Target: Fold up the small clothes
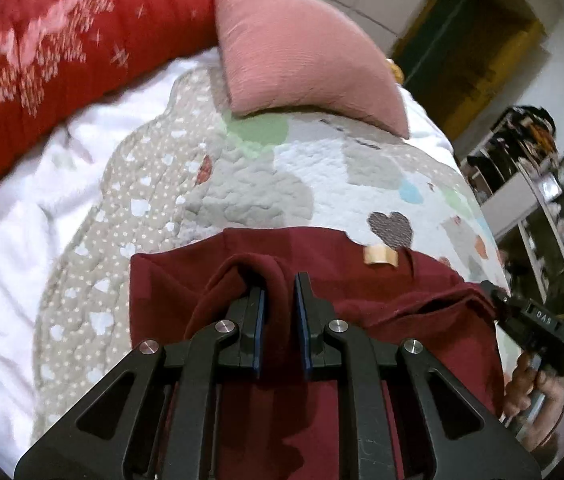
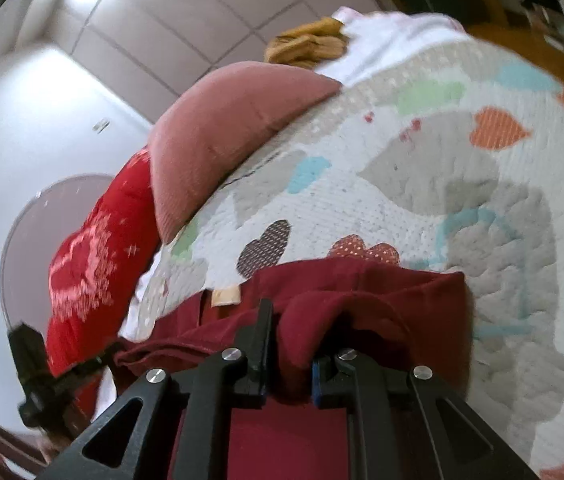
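A dark red garment [image 1: 186, 292] with a tan label [image 1: 379, 257] lies on a patchwork quilt [image 1: 242, 184]. My left gripper [image 1: 280, 284] is shut on a raised fold of its near edge. My right gripper [image 2: 297, 340] is shut on another bunched part of the garment [image 2: 401, 300], lifted off the quilt [image 2: 421, 184]; its right finger is partly hidden by cloth. The right gripper also shows at the right edge of the left wrist view [image 1: 493, 300], and the left one at the lower left of the right wrist view [image 2: 110, 356].
A pink cushion [image 1: 293, 48] and a red patterned pillow [image 1: 50, 60] lie at the far side of the bed. White bedding [image 1: 10, 248] lies to the left. Shelves [image 1: 529, 168] stand to the right. A tan item [image 2: 305, 44] sits beyond the cushion [image 2: 222, 136].
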`<state>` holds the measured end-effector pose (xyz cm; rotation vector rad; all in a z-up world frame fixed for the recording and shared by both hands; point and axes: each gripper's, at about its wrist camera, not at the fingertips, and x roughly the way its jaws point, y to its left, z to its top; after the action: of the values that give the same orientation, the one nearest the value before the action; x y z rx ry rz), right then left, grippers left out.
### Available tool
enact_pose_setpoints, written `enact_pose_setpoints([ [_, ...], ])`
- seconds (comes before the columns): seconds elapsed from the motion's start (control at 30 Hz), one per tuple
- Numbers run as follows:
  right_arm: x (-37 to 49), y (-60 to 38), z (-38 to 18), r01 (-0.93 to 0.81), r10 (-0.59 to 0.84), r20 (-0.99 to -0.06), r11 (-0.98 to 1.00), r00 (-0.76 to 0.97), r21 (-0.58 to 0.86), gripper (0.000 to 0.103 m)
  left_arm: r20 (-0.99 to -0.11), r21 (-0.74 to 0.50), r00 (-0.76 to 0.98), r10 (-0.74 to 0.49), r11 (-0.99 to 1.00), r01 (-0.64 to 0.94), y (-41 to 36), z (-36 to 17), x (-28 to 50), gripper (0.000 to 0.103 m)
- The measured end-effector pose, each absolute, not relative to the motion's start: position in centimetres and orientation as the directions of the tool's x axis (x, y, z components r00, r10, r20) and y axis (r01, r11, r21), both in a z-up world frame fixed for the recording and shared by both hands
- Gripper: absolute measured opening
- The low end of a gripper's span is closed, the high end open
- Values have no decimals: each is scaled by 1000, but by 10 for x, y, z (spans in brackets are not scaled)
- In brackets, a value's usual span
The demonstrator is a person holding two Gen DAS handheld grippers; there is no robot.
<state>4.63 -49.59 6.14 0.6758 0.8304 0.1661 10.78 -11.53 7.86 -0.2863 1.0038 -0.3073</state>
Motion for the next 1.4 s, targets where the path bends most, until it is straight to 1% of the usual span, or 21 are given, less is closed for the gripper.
enact_pose_setpoints([
  [0.03,50,-496,60,121,395,-628,776,671,619,18,-784,-394,482,-391,914,100,-112,75,113,17],
  [0.07,54,-496,59,125,399,-631,774,666,621,21,-785,-427,463,-412,901,77,-107,71,118,17],
  [0.1,57,-497,61,123,398,-632,776,665,619,26,-776,-473,447,-445,879,54,-100,69,122,18],
  [0.17,56,-498,72,108,388,-622,787,680,608,28,-759,-513,455,-465,858,21,-87,73,124,23],
  [0.2,53,-499,80,95,379,-614,795,693,599,30,-757,-498,481,-442,867,13,-82,79,123,32],
  [0.23,48,-498,86,84,370,-609,805,702,587,31,-752,-479,510,-417,878,12,-77,88,120,47],
  [0.3,41,-494,94,82,336,-627,838,703,540,33,-719,-481,563,-407,877,20,-66,102,114,62],
  [0.4,30,-489,107,97,242,-634,887,735,451,40,-706,-479,578,-408,877,35,-60,112,107,63],
  [0.43,27,-491,109,104,222,-627,892,747,439,42,-710,-472,576,-406,881,38,-60,112,105,63],
  [0.5,22,-495,115,114,196,-606,894,770,434,42,-717,-459,570,-402,887,48,-62,111,104,63],
  [0.57,24,-492,115,92,215,-612,898,761,430,42,-723,-447,560,-404,892,67,-69,106,103,63],
  [0.63,30,-477,111,50,219,-646,927,731,372,42,-733,-428,552,-397,900,78,-79,100,103,63],
  [0.67,34,-465,106,33,197,-668,948,718,315,42,-742,-413,547,-387,907,81,-85,96,104,63],
  [0.7,38,-457,102,28,174,-684,961,708,273,40,-757,-388,541,-368,918,82,-92,91,106,63],
  [0.73,42,-450,98,30,151,-697,970,701,241,36,-767,-369,537,-352,926,80,-96,87,107,63],
  [0.8,51,-445,86,49,115,-720,978,684,202,34,-792,-313,531,-300,947,69,-106,77,113,63],
  [0.9,65,-452,68,101,70,-746,978,662,182,34,-815,-237,533,-225,970,47,-114,64,123,63],
  [1.03,79,-465,53,160,48,-764,968,644,196,34,-846,-164,514,-142,986,3,-115,47,139,63],
  [1.17,91,-463,39,177,-5,-792,975,611,131,34,-859,-142,500,-110,990,-26,-114,37,152,63],
  [1.2,93,-462,39,175,-16,-792,978,610,115,34,-860,-125,501,-95,992,-26,-115,37,155,65],
  [1.4,87,-466,47,169,8,-800,976,601,136,34,-856,-142,507,-103,989,-38,-110,38,154,65],
])
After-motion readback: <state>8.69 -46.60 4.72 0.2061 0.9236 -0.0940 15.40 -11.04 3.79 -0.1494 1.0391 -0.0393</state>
